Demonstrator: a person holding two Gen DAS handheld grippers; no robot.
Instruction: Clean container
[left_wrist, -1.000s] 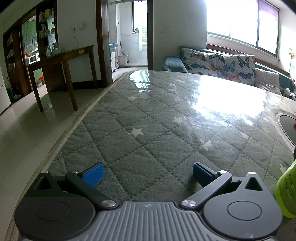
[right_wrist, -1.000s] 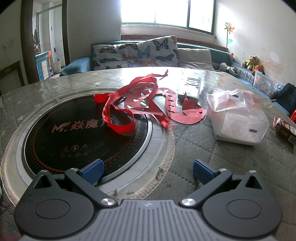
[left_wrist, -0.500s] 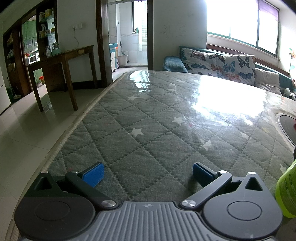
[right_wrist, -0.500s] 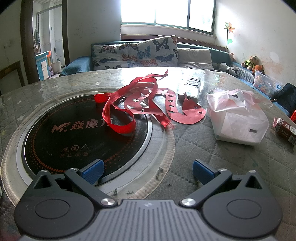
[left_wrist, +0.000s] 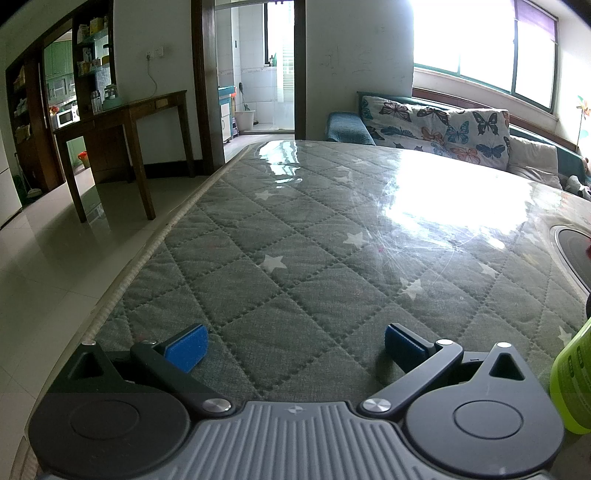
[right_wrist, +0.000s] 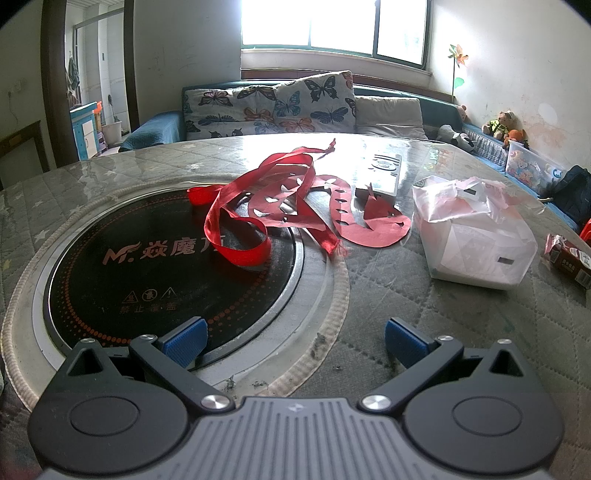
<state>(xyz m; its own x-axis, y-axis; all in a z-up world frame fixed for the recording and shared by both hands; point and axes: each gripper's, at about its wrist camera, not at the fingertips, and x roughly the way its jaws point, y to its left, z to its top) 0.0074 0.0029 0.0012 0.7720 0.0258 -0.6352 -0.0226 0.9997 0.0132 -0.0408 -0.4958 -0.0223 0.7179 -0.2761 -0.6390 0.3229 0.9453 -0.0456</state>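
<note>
Both grippers, left gripper (left_wrist: 293, 345) and right gripper (right_wrist: 293, 341), fingers wide, empty. No obvious container; maybe the green bottle (left_wrist: 574, 384) at the table's (left_wrist: 295, 236) near edge. Risk: left gripper knocks it over.

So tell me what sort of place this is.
Most likely a home living and dining room: a sofa with butterfly cushions under the window, a quilted table with a built-in cooktop, and soft toys on a ledge.

left wrist view low over the quilted table (left_wrist: 295, 258), facing the doorway, right wrist view low facing the sofa (right_wrist: 280, 107), both catch the black hob (right_wrist: 147, 266)
</note>
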